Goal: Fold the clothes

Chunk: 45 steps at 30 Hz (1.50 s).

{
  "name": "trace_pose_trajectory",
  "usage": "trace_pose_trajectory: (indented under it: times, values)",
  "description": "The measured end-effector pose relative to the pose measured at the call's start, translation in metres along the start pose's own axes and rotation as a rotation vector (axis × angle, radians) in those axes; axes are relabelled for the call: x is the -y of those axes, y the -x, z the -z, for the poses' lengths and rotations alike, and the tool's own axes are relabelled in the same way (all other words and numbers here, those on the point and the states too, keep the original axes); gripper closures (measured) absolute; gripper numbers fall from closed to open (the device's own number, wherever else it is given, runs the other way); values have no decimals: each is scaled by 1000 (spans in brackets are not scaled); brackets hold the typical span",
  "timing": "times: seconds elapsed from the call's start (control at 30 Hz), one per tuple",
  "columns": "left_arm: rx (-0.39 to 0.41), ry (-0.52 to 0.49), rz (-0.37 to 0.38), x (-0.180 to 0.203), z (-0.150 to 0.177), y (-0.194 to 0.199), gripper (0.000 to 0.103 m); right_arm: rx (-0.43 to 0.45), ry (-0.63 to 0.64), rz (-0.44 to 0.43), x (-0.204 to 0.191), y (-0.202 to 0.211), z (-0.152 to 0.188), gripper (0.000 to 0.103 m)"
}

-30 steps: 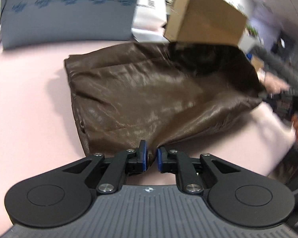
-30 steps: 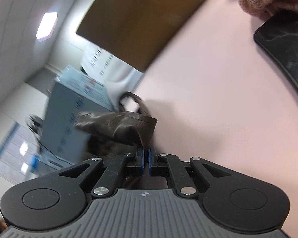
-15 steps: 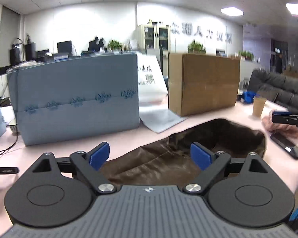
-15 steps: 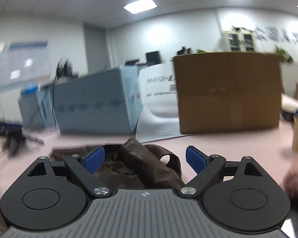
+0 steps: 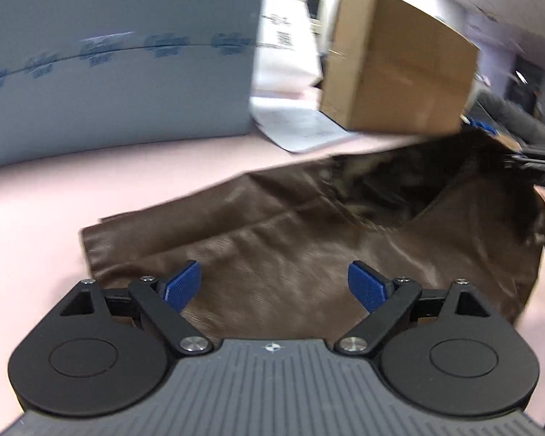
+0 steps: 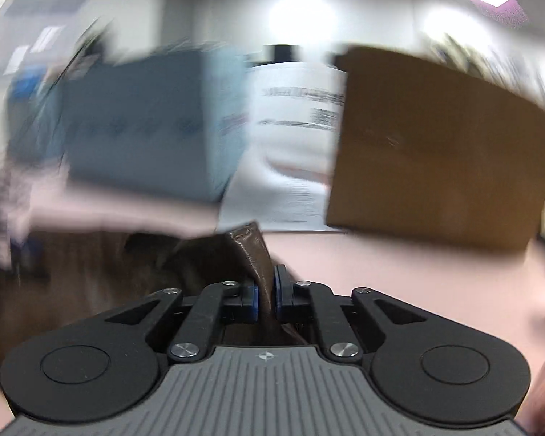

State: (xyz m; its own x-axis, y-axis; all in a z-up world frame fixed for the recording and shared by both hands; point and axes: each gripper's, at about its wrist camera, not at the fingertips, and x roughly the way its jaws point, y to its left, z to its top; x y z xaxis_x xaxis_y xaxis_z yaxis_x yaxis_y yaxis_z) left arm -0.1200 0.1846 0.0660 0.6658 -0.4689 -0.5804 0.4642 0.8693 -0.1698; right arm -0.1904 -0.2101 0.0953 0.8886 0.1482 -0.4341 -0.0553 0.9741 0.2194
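Note:
A dark brown leather garment (image 5: 309,239) lies spread on the pink table (image 5: 91,189) in the left wrist view. My left gripper (image 5: 274,285) hovers low over its near edge, open, blue pads wide apart with nothing between them. At the far right of that view the right gripper (image 5: 537,167) lifts the garment's far edge. In the blurred right wrist view my right gripper (image 6: 266,296) is shut on a raised fold of the brown leather garment (image 6: 250,250), which stands up between the pads.
Along the back of the table stand a grey-blue box (image 5: 120,58), white printed packaging and papers (image 5: 294,123) and a cardboard box (image 5: 396,65). The same boxes show blurred in the right wrist view, the cardboard box (image 6: 436,152) at right.
My left gripper let go of the garment and opened, then dipped back over its near edge. My right gripper opened half a second ago and has shut again on a fold.

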Motion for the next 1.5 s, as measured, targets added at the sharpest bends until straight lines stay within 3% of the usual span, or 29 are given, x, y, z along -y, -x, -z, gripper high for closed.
trace_pose_trajectory:
  times: [0.07,0.13,0.27,0.33,0.37,0.43,0.5,0.63,0.73,0.83,0.93,1.2,1.27,1.37,1.47,1.5]
  values:
    - [13,36,-16,-7,-1,0,16,-27,-201,-33,36,-8,-6,96]
    - [20,57,-33,-13,-2,0,16,-51,-316,-18,60,-22,-4,96]
    - [45,83,-58,-19,-1,5,16,-113,-433,56,89,-62,11,92]
    - [54,83,-73,-21,-2,8,16,-136,-485,97,102,-82,25,72]
    - [60,76,-92,-22,-2,9,16,-122,-500,95,105,-85,31,72]
    - [73,54,-130,-24,-3,11,16,-51,-538,36,111,-85,41,61]
    - [84,37,-155,-26,-5,11,16,-34,-555,-15,114,-77,39,54]
    - [108,23,-174,-32,-14,2,15,118,-454,-87,112,-41,30,24]
    - [105,12,-194,-29,-18,-18,15,115,-417,-120,109,-36,34,24]
    - [101,1,-215,-27,-22,-39,15,18,-447,-161,108,-50,37,24]
    - [98,-11,-235,-24,-26,-60,15,-45,-388,-182,95,-60,41,24]
    - [18,-19,-222,-29,-26,-87,12,-26,-351,-183,86,-60,40,21]
    - [-5,-31,-220,-28,-27,-92,5,-37,-342,-179,87,-62,40,21]
    - [2,-78,-257,-21,-27,-93,3,-55,-302,-106,84,-65,40,21]
    - [5,-126,-294,-13,-25,-94,2,3,-240,14,82,-58,40,23]
    - [-1,-138,-316,-10,-25,-95,0,-3,-213,34,82,-59,39,34]
